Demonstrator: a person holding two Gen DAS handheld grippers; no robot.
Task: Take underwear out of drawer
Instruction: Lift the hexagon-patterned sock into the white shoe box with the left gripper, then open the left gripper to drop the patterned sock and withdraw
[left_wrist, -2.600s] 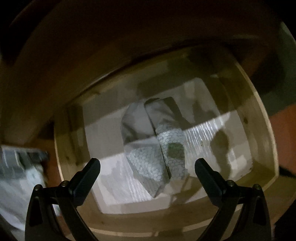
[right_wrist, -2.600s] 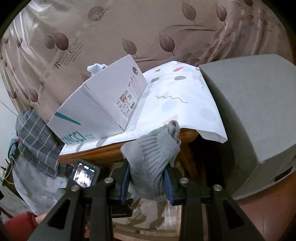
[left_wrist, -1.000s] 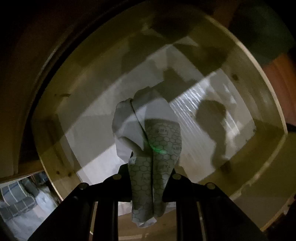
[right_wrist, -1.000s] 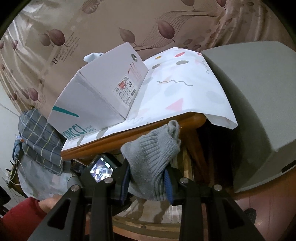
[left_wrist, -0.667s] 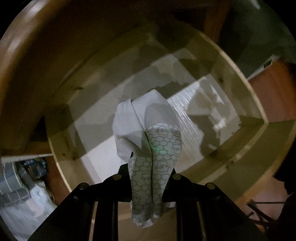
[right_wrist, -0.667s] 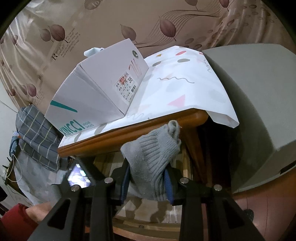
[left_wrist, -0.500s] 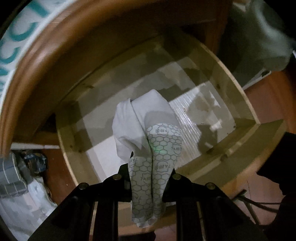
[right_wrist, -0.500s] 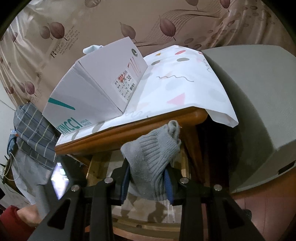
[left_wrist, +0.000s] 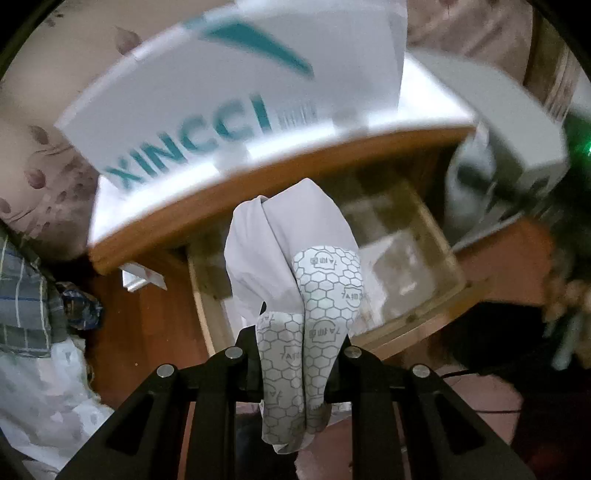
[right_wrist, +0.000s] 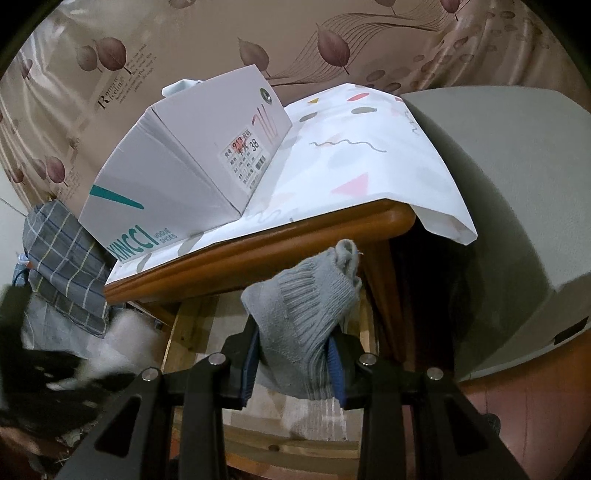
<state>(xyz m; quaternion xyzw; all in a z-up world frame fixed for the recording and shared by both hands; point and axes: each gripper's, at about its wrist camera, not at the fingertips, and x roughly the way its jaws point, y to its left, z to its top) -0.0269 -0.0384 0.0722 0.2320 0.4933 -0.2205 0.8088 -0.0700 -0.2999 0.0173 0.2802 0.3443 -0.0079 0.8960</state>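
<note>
The left claw (left_wrist: 295, 354) is pinched tight on the white underwear (left_wrist: 295, 266), a folded piece with a grey honeycomb print, which stands up between the jaws and hangs clear above the drawer (left_wrist: 436, 236). The claw points steeply down. The drawer stands pulled out below the desk (left_wrist: 258, 188); its pale wooden walls ring a floor that looks bare, though blur hides detail. Just above the cloth's top runs the rounded wooden edge of the desk, and on it the white shoe box (left_wrist: 229, 96) reaches almost to that edge.

The right claw (right_wrist: 295, 354) grips a grey knitted sock (right_wrist: 306, 306) between blue pads and tilts down more gently. It sits in front of the desk's lip, over the open drawer, with a grey cushion (right_wrist: 517, 206) close on its right and a checked cloth (right_wrist: 62, 258) off to the left
</note>
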